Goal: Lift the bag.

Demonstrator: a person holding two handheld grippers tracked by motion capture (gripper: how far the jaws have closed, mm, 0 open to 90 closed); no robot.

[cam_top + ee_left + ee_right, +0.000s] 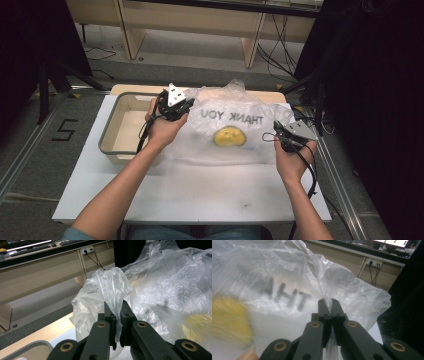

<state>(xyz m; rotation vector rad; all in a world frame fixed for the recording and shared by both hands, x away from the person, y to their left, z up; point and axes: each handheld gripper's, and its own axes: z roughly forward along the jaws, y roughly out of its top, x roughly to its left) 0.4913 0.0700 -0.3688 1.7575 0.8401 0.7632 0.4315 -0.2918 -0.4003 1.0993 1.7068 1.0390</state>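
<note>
Translucent white plastic bag (235, 127) printed "THANK YOU", spread wide across the white counter (200, 195) between both tools, long axis running side to side from the person's seat. Left tool (176, 106) clamped shut on a bunched handle of the bag (113, 287) at its left far corner, film pinched between the black jaws and rising in a crumpled peak beyond them. Right tool (280, 135) likewise shut on a thin twisted strip of film (327, 302) at the bag's right edge. Yellow rounded object (229, 136) lying inside, near the middle, roughly midway between the two tools and a little nearer the person than the lettering. Grey-rimmed beige tray (111, 125) just left of the bag, beside the left hand (162, 131), so the left side sits nearer that tray. Left forearm angled in from the bottom left, wrist raised; right hand (292, 160) lower, close to the counter edge, tool pointing inward toward the bag.
</note>
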